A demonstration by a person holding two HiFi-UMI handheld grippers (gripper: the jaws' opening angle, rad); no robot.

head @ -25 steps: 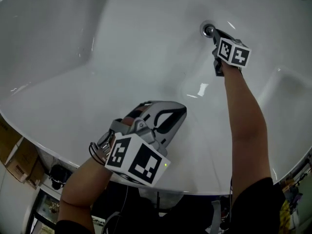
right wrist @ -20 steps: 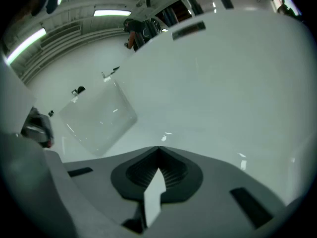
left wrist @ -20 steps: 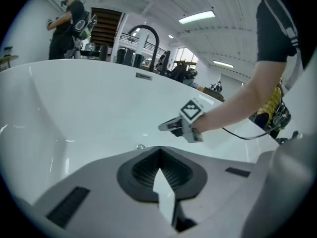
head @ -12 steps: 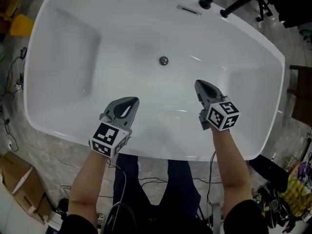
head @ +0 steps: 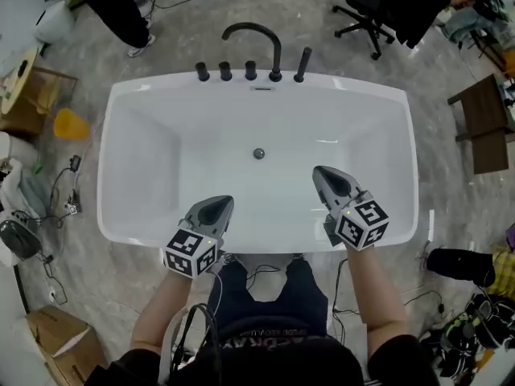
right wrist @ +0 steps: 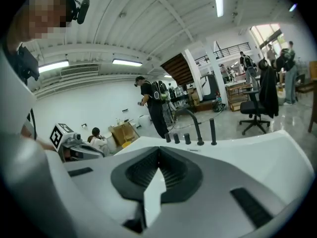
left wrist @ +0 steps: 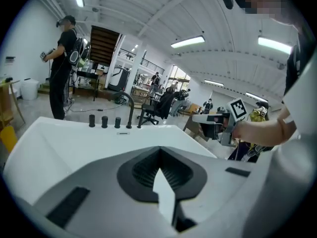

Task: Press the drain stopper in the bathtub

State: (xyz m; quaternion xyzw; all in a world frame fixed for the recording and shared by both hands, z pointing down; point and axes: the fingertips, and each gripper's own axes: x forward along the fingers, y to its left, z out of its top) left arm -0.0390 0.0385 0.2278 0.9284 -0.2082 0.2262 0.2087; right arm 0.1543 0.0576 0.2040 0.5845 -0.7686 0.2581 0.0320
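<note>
Both sets of jaws are clenched on nothing: in each gripper view my two dark ribbed pads meet at their tips, and only a thin sliver of white tub shows through the slit between them. The left gripper [head: 216, 207] hangs over the near rim of the tub [head: 153, 175], pointing toward the far end; its marker cube sits just outside the rim. The right gripper [head: 322, 174] is held above the basin's near slope, near the tub's right side, also pointing away from me. The two grippers are well apart, one to each side of the tub's midline. The stopper [head: 258, 153], a small round metal disc, lies in the middle of the tub floor between the two grippers and beyond them, touched by neither; neither gripper view shows it. On the far rim stands a row of black knobs [head: 225, 71] with an arched black faucet [head: 253, 34] beside them. Outside the tub the grey floor carries a black office chair [head: 370, 2] beyond the far right corner, a cardboard box [head: 64, 344] near my left side, and cables [head: 60, 195] along the left. A person [left wrist: 62, 68] in dark clothes stands beyond the tub's far left corner.
</note>
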